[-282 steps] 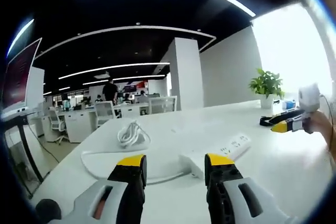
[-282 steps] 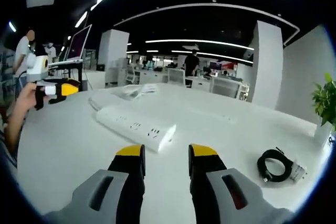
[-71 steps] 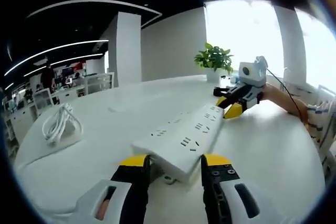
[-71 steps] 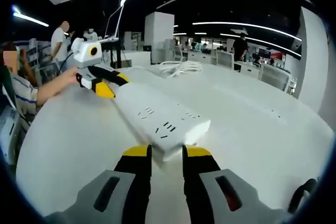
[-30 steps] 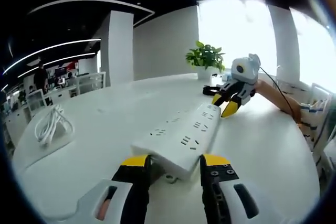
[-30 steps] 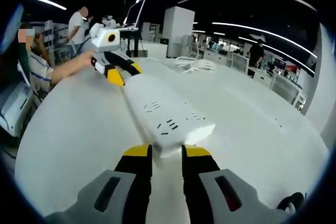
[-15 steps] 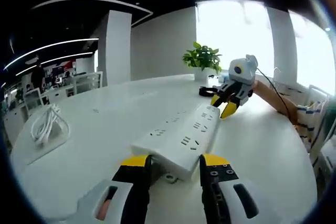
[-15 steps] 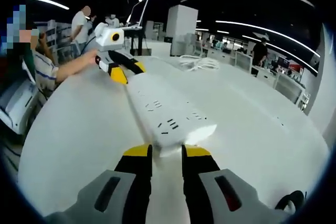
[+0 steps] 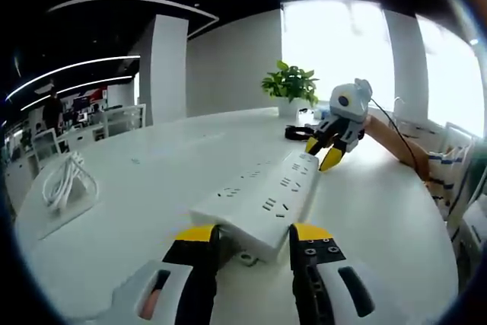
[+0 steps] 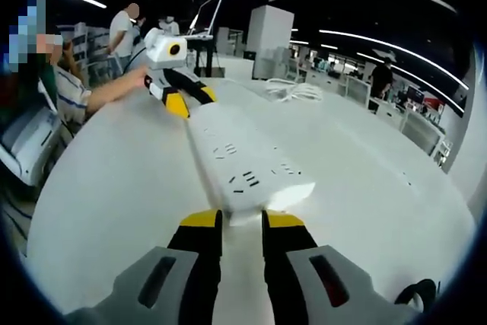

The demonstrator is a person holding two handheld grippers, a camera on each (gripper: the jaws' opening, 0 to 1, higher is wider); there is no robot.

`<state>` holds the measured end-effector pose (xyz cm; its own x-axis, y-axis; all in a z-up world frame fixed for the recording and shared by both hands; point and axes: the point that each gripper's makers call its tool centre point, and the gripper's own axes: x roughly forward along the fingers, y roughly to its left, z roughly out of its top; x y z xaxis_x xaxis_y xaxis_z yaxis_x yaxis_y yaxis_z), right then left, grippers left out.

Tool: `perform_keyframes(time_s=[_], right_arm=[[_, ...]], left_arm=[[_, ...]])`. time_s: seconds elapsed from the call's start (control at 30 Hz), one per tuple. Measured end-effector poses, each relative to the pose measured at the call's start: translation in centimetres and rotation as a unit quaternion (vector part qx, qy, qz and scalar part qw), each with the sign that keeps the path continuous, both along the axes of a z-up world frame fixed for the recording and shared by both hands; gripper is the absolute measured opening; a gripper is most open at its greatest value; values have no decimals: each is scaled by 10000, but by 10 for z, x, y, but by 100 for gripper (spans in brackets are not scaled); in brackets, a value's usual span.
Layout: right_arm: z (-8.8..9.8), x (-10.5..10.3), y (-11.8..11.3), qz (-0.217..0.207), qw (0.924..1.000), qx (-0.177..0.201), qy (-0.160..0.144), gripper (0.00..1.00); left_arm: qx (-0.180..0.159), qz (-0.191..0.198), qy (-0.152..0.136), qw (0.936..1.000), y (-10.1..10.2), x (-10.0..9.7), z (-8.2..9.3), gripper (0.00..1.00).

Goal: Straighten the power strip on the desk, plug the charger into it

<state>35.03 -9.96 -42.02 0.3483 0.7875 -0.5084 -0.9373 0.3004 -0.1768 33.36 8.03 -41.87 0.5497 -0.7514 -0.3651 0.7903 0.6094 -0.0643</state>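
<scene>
I have the power strip (image 9: 259, 205) lying flat on the desk (image 9: 152, 188), its long axis running from my left tongs (image 9: 247, 235) to my right tongs (image 10: 242, 221); each seems pinched on 1 end. Neither arm is nearer.

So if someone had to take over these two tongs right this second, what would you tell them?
Left tongs: shut on one end of the white power strip.
Right tongs: shut on the strip's opposite end.
The strip lies on the white desk, held at both ends. A coiled white cable lies off to the side.
Done: both ends gripped. Left: finish straightening, let go, then plug in the charger; nothing is in the sockets yet.
</scene>
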Motion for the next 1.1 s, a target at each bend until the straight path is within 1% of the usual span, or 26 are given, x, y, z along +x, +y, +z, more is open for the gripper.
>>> perform_keyframes(time_s=[0.47, 1.1], right_arm=[[0, -7, -2, 116, 9999, -84, 39, 20], [-1, -14, -6, 274, 9994, -228, -5, 20]], left_arm=[[-10, -65, 19, 10000, -2, -3, 0, 38], [11, -120, 36, 9999, -4, -6, 0, 38]])
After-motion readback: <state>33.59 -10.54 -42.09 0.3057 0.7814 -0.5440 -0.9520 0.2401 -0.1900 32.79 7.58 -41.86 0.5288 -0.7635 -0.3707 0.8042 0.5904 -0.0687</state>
